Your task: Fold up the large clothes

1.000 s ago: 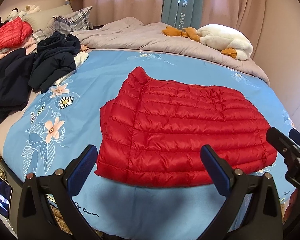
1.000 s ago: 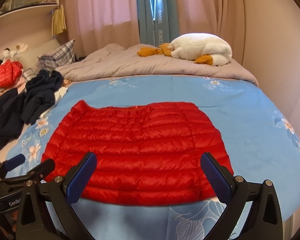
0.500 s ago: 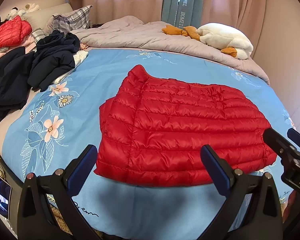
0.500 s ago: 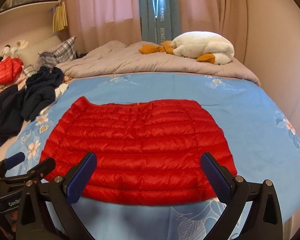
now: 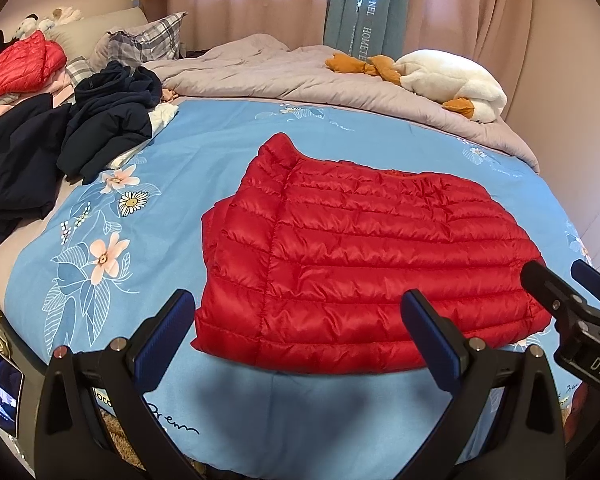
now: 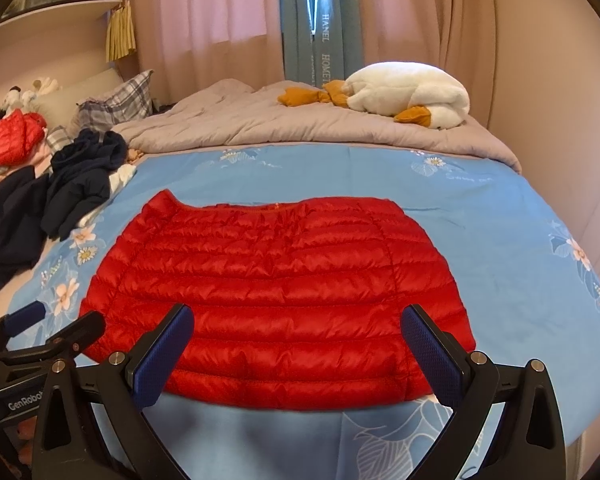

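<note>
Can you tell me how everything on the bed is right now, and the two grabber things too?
Red puffer jacket: folded, lying flat on the blue sheet.
Dark clothes: crumpled in a heap.
Other red jacket: bunched up by the pillows.
Grey quilt: rumpled, pushed back.
White plush duck: lying on the quilt.
Left gripper: open, empty.
Right gripper: open, empty.

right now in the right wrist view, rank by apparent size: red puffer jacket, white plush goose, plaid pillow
1. red puffer jacket, by far the largest, though nearest the camera
2. white plush goose
3. plaid pillow, smallest and partly hidden, so unsure
</note>
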Demonstrator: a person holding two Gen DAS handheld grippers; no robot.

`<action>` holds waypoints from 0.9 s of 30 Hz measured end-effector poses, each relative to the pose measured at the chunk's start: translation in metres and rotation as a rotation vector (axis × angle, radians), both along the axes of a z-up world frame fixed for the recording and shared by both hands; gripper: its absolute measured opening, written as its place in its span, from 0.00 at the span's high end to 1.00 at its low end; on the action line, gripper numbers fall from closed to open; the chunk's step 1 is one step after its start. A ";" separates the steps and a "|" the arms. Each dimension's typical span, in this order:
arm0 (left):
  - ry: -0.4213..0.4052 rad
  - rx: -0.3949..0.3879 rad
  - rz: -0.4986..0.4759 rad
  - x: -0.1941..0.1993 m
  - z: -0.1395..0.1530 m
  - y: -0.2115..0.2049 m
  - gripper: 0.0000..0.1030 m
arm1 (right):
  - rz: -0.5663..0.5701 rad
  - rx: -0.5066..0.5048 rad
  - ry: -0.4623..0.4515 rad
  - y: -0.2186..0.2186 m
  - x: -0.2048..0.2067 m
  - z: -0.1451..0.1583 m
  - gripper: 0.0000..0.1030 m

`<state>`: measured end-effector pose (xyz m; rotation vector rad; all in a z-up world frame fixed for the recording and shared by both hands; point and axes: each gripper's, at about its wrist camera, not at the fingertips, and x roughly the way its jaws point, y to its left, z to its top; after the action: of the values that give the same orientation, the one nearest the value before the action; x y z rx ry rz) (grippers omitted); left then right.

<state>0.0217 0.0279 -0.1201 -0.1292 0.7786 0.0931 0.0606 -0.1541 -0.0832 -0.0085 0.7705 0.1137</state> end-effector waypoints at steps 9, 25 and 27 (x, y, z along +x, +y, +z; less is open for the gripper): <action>-0.005 0.017 -0.021 -0.001 0.003 -0.011 0.00 | -0.013 0.001 -0.005 -0.003 0.000 0.000 0.01; -0.089 0.041 -0.205 0.032 0.037 -0.116 0.00 | -0.324 0.049 -0.093 -0.102 -0.022 0.022 0.01; -0.084 0.035 -0.225 0.032 0.036 -0.123 0.00 | -0.357 0.057 -0.094 -0.112 -0.023 0.022 0.01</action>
<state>0.0537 -0.0950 -0.0840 -0.0116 0.7027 -0.1114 0.0372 -0.2658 -0.0613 0.1763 0.6640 -0.2027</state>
